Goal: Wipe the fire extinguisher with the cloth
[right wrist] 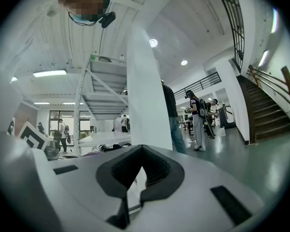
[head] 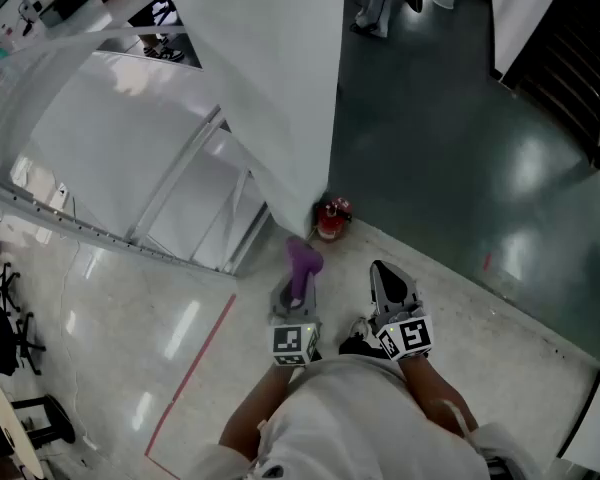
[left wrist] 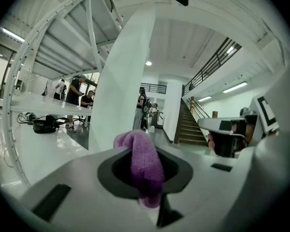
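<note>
The red fire extinguisher [head: 331, 218] stands on the floor at the foot of a white pillar [head: 280, 88]. My left gripper [head: 297, 282] is just short of it, shut on a purple cloth [head: 303, 259] that sticks out past its tips toward the extinguisher. In the left gripper view the cloth [left wrist: 145, 161] is bunched between the jaws and hangs over them. My right gripper [head: 383, 274] is beside the left one, shut, with nothing in it [right wrist: 140, 178]. The extinguisher shows in neither gripper view.
A grey metal rack frame [head: 170, 188] rises left of the pillar. A red tape line [head: 195, 358] crosses the pale floor. Dark green floor [head: 450, 118] lies to the right. A staircase [left wrist: 188, 127] and several people [right wrist: 200, 120] stand farther off.
</note>
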Demonstrator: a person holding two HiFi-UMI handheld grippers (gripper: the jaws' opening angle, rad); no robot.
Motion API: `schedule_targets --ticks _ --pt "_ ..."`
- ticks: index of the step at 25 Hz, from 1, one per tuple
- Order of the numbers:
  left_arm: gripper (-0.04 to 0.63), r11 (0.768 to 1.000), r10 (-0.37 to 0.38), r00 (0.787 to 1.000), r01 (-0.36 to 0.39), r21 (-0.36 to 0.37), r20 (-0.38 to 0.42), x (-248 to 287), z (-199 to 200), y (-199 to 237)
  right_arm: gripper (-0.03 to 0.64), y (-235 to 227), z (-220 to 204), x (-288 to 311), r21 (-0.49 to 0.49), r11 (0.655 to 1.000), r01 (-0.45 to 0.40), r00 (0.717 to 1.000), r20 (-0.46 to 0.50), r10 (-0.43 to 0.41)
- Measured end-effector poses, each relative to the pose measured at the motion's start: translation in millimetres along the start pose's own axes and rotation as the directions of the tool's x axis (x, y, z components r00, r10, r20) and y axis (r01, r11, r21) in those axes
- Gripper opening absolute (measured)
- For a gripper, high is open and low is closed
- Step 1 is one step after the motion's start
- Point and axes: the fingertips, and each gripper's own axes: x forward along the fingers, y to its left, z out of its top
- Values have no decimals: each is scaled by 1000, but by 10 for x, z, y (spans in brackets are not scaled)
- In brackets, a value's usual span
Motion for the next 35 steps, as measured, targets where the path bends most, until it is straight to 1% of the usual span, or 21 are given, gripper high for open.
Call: schedule_targets --ticks 13,22,24,28,32,35 --pt "57 1000 11 1000 -11 1 -7 68 -22 -121 12 -88 -25 -25 8 1000 -28 1000 -1 28" --pt "57 999 30 999 -29 12 -30 261 -126 -158 12 -261 -112 19 41 998 -57 998 -2 57" --pt "57 999 20 999 -19 26 -27 358 -172 -152 12 -337 -163 89 41 997 -64 998 0 64" --pt "57 996 13 999 -10 86 -40 585 -401 -137 12 -512 -344 213 37 995 -94 996 -4 94" --pt "57 996 37 999 -33 88 -40 774 -534 -46 13 -625 -526 337 30 990 -139 990 -15 139" --pt "57 993 18 999 -13 115 -46 1010 -663 95 12 -707 -731 513 21 990 -143 989 -31 143"
